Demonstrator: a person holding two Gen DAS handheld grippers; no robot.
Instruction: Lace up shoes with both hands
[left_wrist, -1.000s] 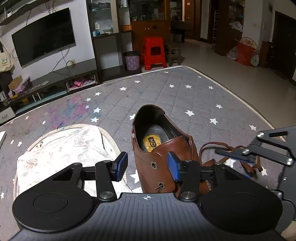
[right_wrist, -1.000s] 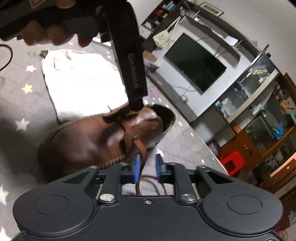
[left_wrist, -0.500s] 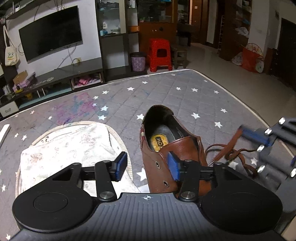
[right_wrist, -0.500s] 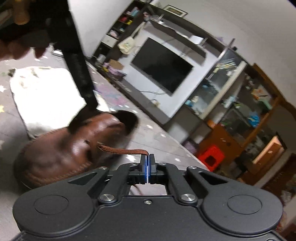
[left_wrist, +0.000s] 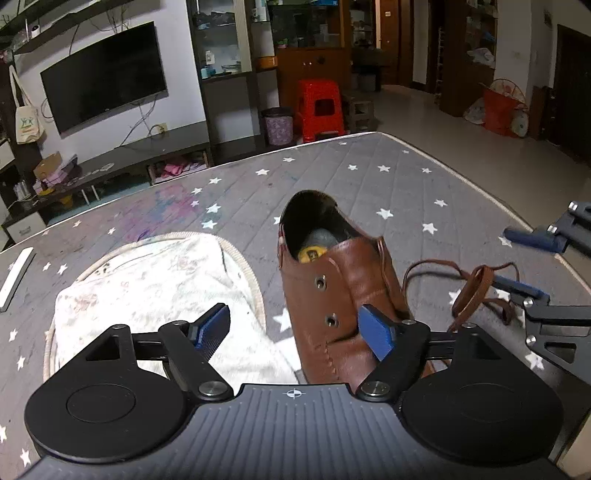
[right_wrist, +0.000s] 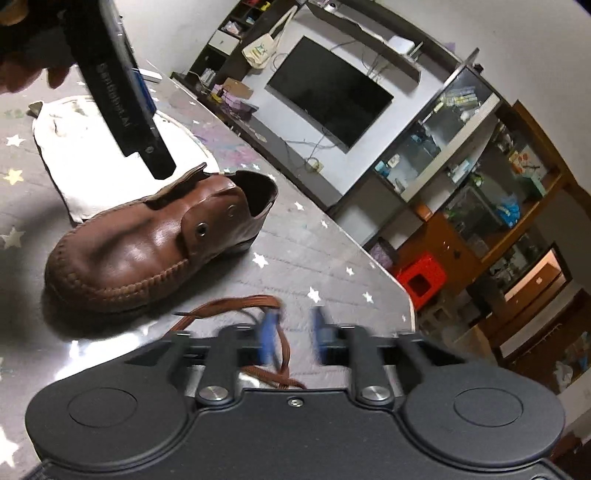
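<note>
brown leather lace-up shoe (left_wrist: 343, 295) lying on a grey star-patterned quilted mattress (left_wrist: 369, 177), toe toward the cameras' side and heel opening away, long axis running roughly from the left hand-held gripper (left_wrist: 299, 328) outward; eyelets on both flaps bare, nothing threaded yet. loose brown flat shoelace (right_wrist: 240, 306) heaped on the mattress beside the shoe's right flank, just in front of the right hand-held gripper (right_wrist: 295, 336), so nearer that one than the left. right hand-held gripper's jaws just been opening, now standing partly apart and blurred, with a strand of the lace crossing by the left pad (right_wrist: 267, 336); pads not pressing on it as far as can be told, so probably released rather than gripped. left hand-held gripper's jaws also just been opening, now wide apart, right pad (left_wrist: 376, 334) close against the shoe's near flap, left pad (left_wrist: 212, 325) over a white crumpled cloth (left_wrist: 155, 288) on a round mat; whether the right pad touches the leather is unclear. left pitched steeply down over the shoe's tongue, right more shallow and rolled, seen low at the mattress edge. judged: next step likely re-gripping a lace end on the right and steering it sideways toward the nearest eyelet (right_wrist: 201, 229).
</note>
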